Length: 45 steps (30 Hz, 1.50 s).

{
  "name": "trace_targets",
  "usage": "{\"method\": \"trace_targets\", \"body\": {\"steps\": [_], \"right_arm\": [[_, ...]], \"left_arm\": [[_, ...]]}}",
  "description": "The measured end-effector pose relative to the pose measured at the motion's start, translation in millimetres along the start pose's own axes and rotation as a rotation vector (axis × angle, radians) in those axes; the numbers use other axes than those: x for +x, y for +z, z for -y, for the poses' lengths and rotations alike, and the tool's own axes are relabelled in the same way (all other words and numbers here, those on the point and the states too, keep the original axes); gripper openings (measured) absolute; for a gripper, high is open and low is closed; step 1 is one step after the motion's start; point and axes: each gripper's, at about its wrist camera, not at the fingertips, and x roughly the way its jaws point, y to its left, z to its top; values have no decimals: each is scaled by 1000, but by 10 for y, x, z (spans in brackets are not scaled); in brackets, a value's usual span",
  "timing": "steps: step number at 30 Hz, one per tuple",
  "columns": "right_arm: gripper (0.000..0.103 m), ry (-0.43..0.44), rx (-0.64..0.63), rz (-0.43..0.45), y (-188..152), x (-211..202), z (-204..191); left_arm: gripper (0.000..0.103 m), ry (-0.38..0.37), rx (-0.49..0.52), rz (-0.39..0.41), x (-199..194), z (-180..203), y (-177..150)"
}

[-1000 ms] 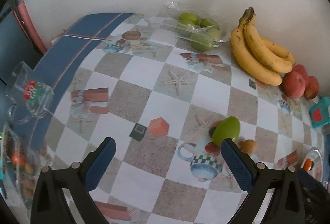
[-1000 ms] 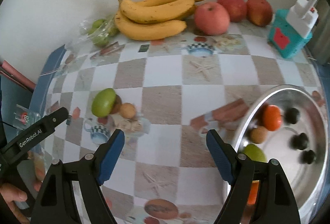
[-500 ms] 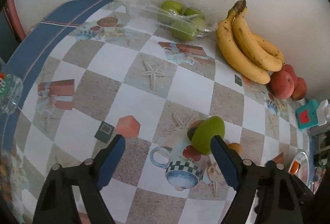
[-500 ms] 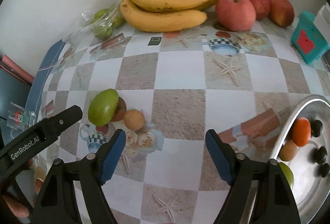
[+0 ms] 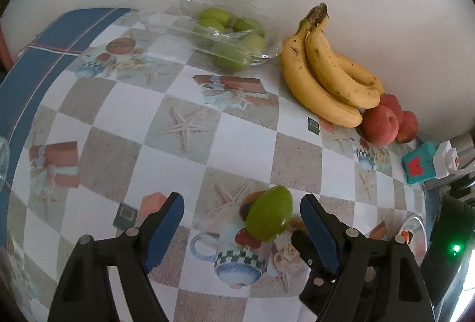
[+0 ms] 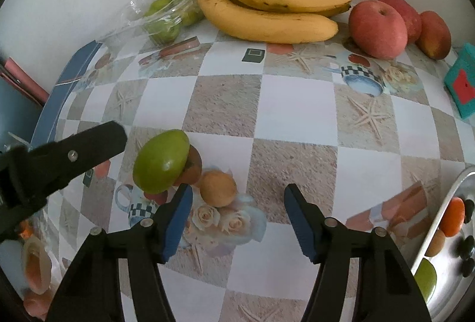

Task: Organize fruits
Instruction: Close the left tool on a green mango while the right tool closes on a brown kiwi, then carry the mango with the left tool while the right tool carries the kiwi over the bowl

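Note:
A green mango (image 5: pixel 269 217) lies on the patterned tablecloth, leaning on a small dark brown fruit (image 6: pixel 191 166). A small tan round fruit (image 6: pixel 218 188) sits just right of them. My left gripper (image 5: pixel 242 228) is open, its jaws on either side of the mango, not touching it. My right gripper (image 6: pixel 236 218) is open and empty, the tan fruit just beyond its left jaw. The mango also shows in the right wrist view (image 6: pixel 161 161), with the left gripper's arm (image 6: pixel 59 155) to its left.
A banana bunch (image 6: pixel 273 7), red apples (image 6: pixel 377 29) and a clear bag of green fruit (image 5: pixel 228 40) line the back wall. A teal box (image 6: pixel 461 81) stands at right. A metal bowl (image 6: pixel 442 221) with several fruits is at lower right.
Both grippers have moved forward toward the mango and the small fruits. The mango now lies between the left gripper's jaws. The fruits have not moved.

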Motion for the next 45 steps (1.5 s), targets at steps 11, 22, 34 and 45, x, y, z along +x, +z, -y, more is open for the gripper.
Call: {"method": "trace_targets", "body": {"steps": [11, 22, 34, 45], "right_arm": [[54, -11, -28, 9, 73, 56, -57], [39, 10, -41, -2, 60, 43, -77], [27, 36, -20, -14, 57, 27, -50], [27, 54, 12, -16, -61, -142, -18]], "left_arm": [[71, -66, 71, -76, 219, 198, 59], [55, -55, 62, -119, 366, 235, 26], [44, -54, 1, -114, 351, 182, 8], [44, -28, -89, -103, 172, 33, -133]]}}
